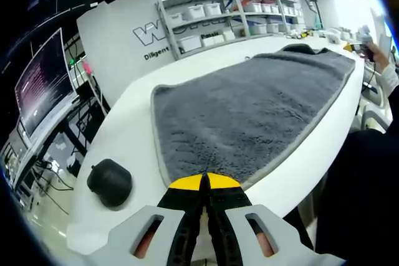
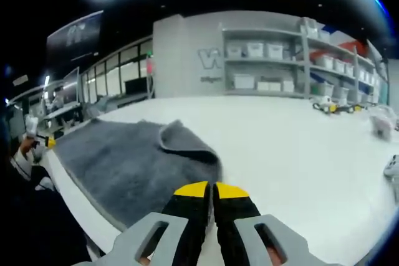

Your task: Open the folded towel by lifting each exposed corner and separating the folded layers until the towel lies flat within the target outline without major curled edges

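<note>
Two hand-held grippers are mine here, and both have their jaws pressed together with nothing between them. My left hand-held gripper (image 1: pixel 205 182) sits at the near edge of the grey towel (image 1: pixel 249 107), tips just at or over its pale hem; I cannot tell whether they touch the cloth. I hold it low there, I think, because the hem is where a layer could be picked up. From that view the towel runs away from me across the white surface (image 1: pixel 128 147), mostly spread out, with a darker raised bunch at its far end. A round black object (image 1: pixel 110 182) rests on the surface to the side, apart from the towel. My right hand-held gripper (image 2: pixel 210 189) hangs above the surface beside the towel's edge (image 2: pixel 131 166), and just ahead of it a folded-over corner (image 2: pixel 181 138) lies curled back on the pile. That flap looks to be the remaining work: it wants lifting and laying outward. I see no outline marked on the surface. Shelves with white bins (image 2: pixel 262 51) stand against the back wall.
</note>
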Tool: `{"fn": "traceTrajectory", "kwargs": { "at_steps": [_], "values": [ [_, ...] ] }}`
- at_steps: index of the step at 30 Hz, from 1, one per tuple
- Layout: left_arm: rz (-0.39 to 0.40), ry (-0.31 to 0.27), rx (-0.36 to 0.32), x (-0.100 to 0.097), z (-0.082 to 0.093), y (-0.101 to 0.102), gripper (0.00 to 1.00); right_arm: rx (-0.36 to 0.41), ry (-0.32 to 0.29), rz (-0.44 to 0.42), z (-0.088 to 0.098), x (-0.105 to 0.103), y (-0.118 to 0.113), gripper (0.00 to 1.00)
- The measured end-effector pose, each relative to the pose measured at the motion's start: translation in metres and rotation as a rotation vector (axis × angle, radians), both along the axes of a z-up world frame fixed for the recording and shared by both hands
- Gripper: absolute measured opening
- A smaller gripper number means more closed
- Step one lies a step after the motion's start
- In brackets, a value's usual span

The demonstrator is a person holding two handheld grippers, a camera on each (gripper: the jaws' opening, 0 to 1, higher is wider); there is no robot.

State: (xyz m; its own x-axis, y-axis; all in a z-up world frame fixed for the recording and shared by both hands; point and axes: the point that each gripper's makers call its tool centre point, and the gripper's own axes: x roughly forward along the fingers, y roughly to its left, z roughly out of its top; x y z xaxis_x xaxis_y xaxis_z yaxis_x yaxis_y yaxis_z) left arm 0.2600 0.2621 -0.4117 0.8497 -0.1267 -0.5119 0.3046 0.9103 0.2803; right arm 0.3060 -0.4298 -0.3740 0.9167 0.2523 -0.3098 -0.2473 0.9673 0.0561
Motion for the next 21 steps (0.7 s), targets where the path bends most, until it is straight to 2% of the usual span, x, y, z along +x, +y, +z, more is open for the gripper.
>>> {"fn": "traceTrajectory", "kwargs": {
  "at_steps": [6,10,21],
  "values": [
    [-0.001,-0.001,0.000,0.000,0.000,0.000,0.01,-0.003,-0.001,0.002,0.000,-0.003,0.000,0.00],
    [-0.003,-0.002,0.003,0.000,0.000,0.000,0.01,-0.052,-0.027,0.030,0.006,0.002,0.011,0.01],
    [-0.020,-0.017,0.018,0.000,0.000,0.000,0.01,-0.149,-0.182,0.099,0.037,0.026,0.053,0.12]
  ]
}}
